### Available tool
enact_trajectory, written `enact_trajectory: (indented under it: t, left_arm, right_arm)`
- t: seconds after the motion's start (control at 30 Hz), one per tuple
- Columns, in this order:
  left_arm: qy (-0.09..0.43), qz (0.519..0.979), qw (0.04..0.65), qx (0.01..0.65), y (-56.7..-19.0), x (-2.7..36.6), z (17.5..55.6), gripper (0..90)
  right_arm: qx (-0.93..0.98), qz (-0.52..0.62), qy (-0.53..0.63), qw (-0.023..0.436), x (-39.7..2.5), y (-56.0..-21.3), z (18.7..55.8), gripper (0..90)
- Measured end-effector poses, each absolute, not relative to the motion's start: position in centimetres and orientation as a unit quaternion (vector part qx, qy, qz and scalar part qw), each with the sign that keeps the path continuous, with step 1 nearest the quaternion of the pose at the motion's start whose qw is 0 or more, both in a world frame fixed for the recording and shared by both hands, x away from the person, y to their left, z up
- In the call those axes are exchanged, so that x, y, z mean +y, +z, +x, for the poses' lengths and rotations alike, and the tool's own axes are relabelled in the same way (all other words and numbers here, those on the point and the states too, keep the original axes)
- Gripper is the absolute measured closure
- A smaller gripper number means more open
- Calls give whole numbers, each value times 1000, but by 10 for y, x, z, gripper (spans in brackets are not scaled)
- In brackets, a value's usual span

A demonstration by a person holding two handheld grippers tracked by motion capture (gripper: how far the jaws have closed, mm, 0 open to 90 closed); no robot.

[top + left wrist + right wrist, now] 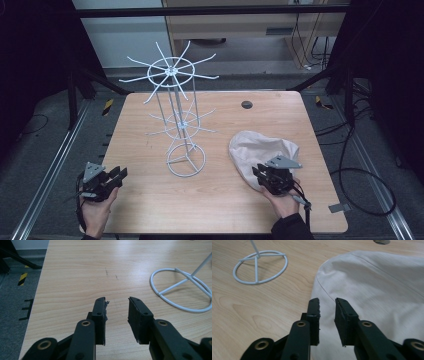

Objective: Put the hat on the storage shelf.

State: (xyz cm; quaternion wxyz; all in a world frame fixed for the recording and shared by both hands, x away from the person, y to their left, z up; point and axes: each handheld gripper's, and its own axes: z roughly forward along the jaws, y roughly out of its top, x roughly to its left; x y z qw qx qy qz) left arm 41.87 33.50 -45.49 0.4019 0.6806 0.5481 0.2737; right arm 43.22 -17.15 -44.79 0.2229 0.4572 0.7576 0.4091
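Cloth (260, 150), a pale beige piece lying crumpled in a rounded heap, sits on the right part of the wooden tabletop (150, 200), near the front edge. A seam line curves across it in the right gripper view (372, 282).

Right claw (264, 176) rests at the near edge of the cloth, held in a hand (284, 202) that comes in from the bottom of the high view. In its own view the right claw (327, 305) has its jaws apart with a narrow gap, poised over the cloth's near edge; nothing is between them.

Left claw (120, 175) is at the front left corner of the tabletop, well apart from the cloth, held by the other hand (95, 210). In the left gripper view its jaws (117, 303) stand open above bare wood, gripping nothing.

A white wire rack (177, 100) stands upright near the middle of the tabletop, between the two claws and farther back. It has a ring base (186, 161) with spokes, a slim central column, and two tiers of radiating arms, the upper tier wider. The base ring shows at the right in the left gripper view (160, 293) and at the upper left in the right gripper view (243, 280), just beside the cloth but not touching it.

A small dark round disc (246, 104) is set in the tabletop toward the back.
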Motion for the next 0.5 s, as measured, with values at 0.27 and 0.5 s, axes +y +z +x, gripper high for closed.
enact_trajectory:
  t: [0.27,0.5]
  left_arm:
    - [274,682,400,548,-455,336,419,666]
    - [274,682,399,548,-456,336,420,664]
  right_arm:
    - [762,457,394,236,-139,-456,463,604]
    - [762,474,370,242,-129,-469,483,542]
